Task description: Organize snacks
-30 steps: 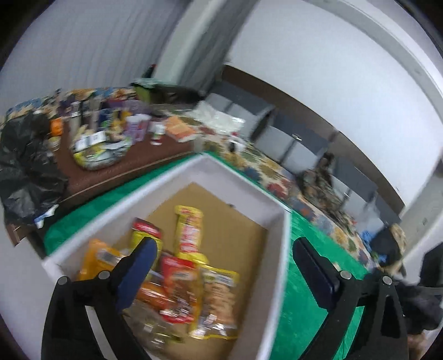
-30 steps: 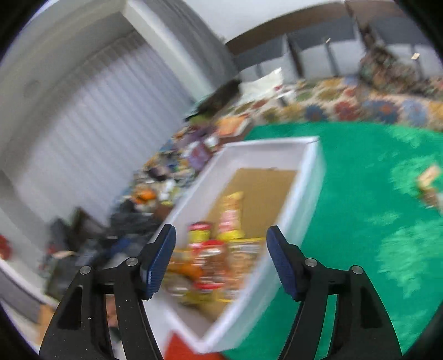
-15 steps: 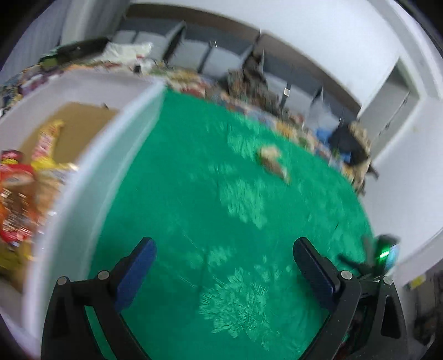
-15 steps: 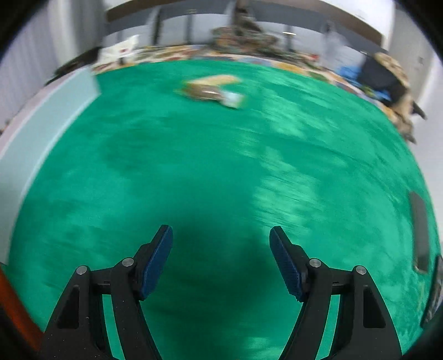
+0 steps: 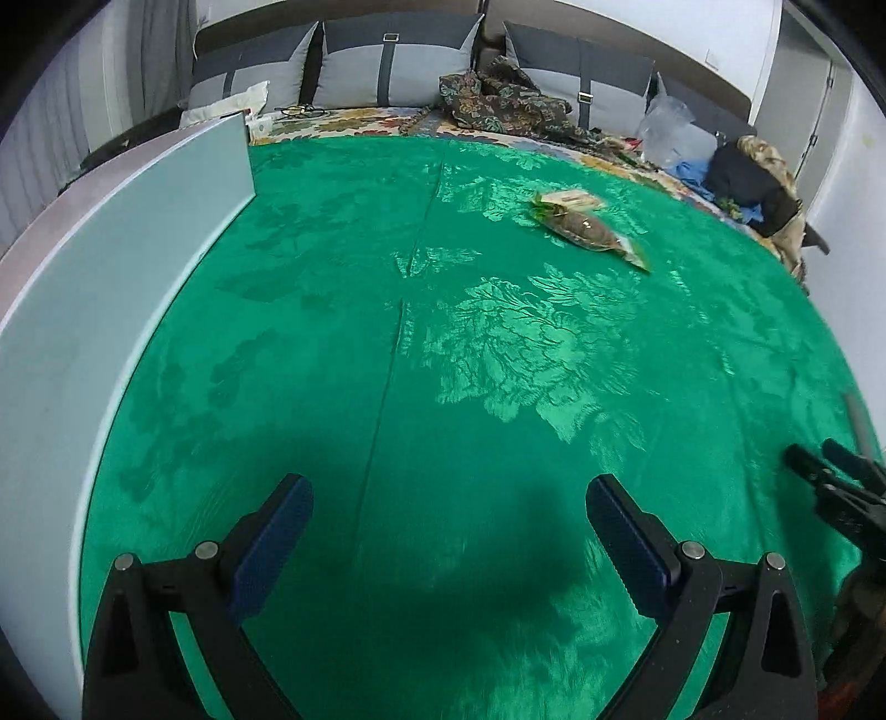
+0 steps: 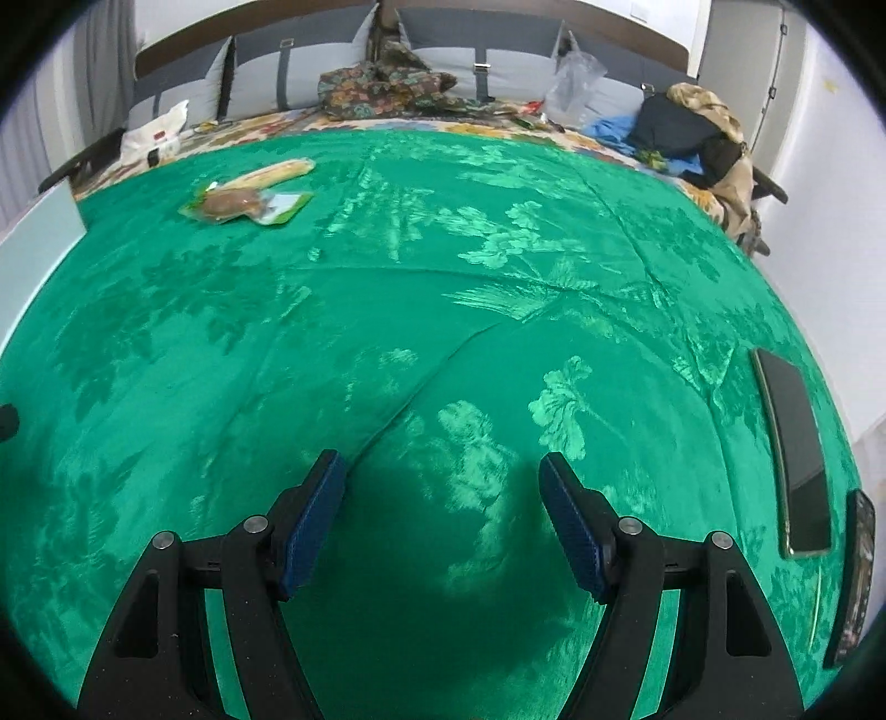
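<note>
Through the left wrist camera I see my left gripper [image 5: 446, 512] with its jaws spread wide and nothing between them, only the green patterned cloth [image 5: 387, 343] below. The snack packets lie far up the cloth at about one o'clock from that gripper, well apart from it: a clear packet with brown contents [image 5: 590, 231] and, touching its far end, a tan packet [image 5: 570, 198]. At about ten o'clock runs the pale wall of the white box [image 5: 111, 266], its near side filling the left edge of the view; I cannot see inside it from here. At three o'clock, at the frame's edge, the black tips of my other tool poke in. Through the right wrist camera my right gripper [image 6: 440, 498] also stands with jaws apart and empty over the cloth. From this side the same two packets sit at about eleven o'clock, well away from the blue pads [image 6: 313, 523]: the brown-filled one [image 6: 238, 204] nearer, the long tan one [image 6: 274, 170] just behind it and touching. A dark phone [image 6: 794, 454] lies flat on the cloth at about three o'clock, near the right edge. Beyond the cloth, at twelve o'clock, grey cushions [image 6: 437, 50] line the wall with crumpled floral fabric [image 6: 382, 83] heaped against them.
</note>
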A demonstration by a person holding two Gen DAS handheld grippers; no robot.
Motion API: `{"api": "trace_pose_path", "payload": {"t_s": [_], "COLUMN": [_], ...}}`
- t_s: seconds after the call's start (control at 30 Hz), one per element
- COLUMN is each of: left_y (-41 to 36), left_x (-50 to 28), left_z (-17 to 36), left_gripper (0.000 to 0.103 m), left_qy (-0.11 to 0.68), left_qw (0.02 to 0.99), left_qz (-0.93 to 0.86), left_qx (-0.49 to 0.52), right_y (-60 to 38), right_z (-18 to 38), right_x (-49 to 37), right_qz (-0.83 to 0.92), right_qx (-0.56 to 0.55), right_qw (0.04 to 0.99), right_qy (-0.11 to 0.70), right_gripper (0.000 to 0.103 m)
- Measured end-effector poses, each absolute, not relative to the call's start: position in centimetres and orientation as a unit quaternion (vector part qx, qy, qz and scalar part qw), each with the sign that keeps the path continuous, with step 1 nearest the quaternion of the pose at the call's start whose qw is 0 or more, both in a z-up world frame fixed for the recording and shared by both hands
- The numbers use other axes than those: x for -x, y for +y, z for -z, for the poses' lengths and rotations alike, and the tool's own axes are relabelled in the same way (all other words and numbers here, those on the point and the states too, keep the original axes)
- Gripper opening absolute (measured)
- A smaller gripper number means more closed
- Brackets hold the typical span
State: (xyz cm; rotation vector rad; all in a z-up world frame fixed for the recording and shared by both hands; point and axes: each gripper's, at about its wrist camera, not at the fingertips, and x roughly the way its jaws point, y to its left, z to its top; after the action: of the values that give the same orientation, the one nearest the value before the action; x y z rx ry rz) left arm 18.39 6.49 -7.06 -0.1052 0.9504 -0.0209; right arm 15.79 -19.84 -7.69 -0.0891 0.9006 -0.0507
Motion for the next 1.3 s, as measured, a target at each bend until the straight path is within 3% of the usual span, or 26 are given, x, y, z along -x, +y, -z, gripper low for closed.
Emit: {"api": "trace_pose_path", "payload": {"t_s": [0.27, 1.3], "left_y": [5.6, 5.1], "left_x": [-20.1, -20.6], "left_z": [9.0, 9.2], "left_gripper": [0.101, 0.103], "left_qy": [0.459, 0.463], "left_qw": [0.888, 0.886], "left_qz": [-0.009, 0.005], "left_qx": [0.015, -0.001], "right_y": [-21.6, -21.4], "right_z": [8.2, 8.2], "right_x": [-16.3, -16.4], "right_qz": [0.005, 0.006], "right_qx": [0.003, 0.008], "right_qw": [0.903, 0.903], "right_qy": [0.429, 0.430], "right_gripper": [0.084, 0.086]}}
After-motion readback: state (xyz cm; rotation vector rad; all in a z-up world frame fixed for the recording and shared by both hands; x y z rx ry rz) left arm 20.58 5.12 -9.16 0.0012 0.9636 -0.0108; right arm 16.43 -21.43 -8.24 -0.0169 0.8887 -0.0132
